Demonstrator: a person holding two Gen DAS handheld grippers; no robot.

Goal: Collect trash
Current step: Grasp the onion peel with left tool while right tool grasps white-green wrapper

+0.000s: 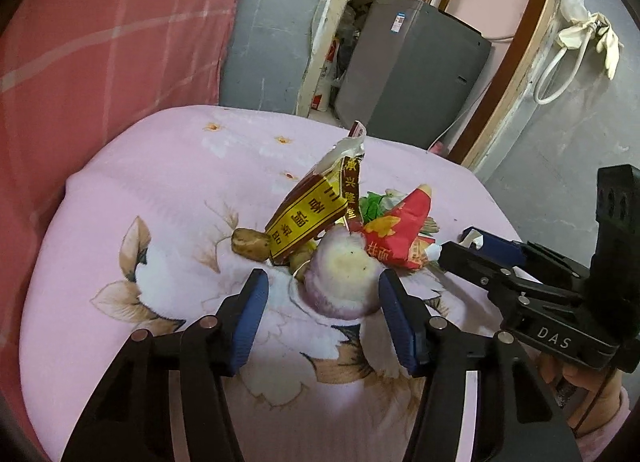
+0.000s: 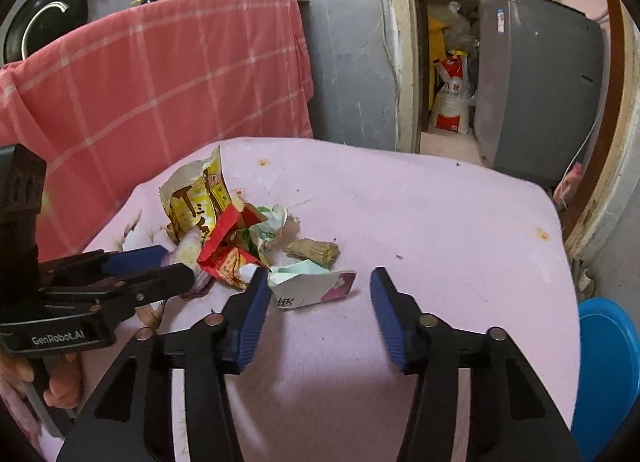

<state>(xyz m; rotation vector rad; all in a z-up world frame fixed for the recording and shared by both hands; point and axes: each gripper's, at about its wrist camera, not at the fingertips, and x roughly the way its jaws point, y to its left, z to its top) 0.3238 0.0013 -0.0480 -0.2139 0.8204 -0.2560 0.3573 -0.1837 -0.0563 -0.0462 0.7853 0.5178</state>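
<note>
Heaped trash pile [image 2: 240,238] on pink cloth [image 2: 400,214]

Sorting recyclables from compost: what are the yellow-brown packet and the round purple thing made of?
Yellow-brown packet: seemingly glossy printed plastic film, creased, with a torn pale inner lining. Round purple thing: organic, probably a cut onion; matte purple skin, pale flesh on the cut face.

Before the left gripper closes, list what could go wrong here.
1. The left gripper straddles the round onion half; its curved skin may slip from the pads.
2. The yellow wrapper leans against the onion half, so lifting could topple the pile.
3. The right gripper sits close beside, risking collision.
</note>
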